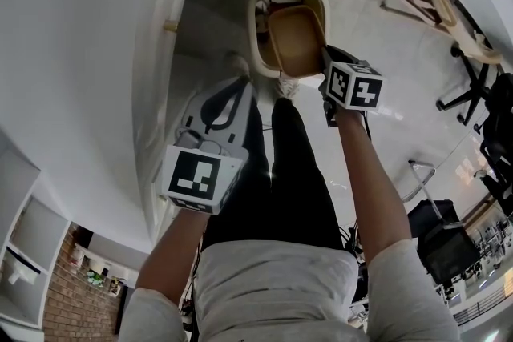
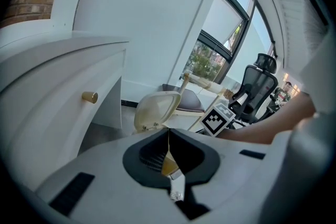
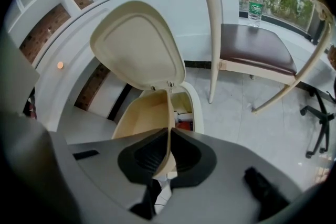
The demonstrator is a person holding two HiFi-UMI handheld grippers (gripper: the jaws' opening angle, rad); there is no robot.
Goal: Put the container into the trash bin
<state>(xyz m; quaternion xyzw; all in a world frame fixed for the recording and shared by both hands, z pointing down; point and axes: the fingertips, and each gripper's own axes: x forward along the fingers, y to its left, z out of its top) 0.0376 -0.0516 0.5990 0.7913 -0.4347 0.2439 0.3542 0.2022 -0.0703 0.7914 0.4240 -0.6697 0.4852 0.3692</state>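
Right gripper (image 3: 169, 131) grasps container (image 3: 142, 118) wall (pinched between fingers), open trash bin (image 3: 197, 107) just beyond fingertips; left gripper (image 2: 168, 136) clenched, empty

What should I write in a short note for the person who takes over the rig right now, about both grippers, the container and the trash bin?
Right gripper: fingers shut on the thin wall of the tan container.
Left gripper: fingers together, off to the side, not touching the container.
Trash bin: on the floor, lid standing open.
Done: the container is grasped and hangs tilted at the bin's open mouth.
Left: lower it in, open the right fingers, draw the gripper away. I cannot tell how far the container's lower end is already inside.
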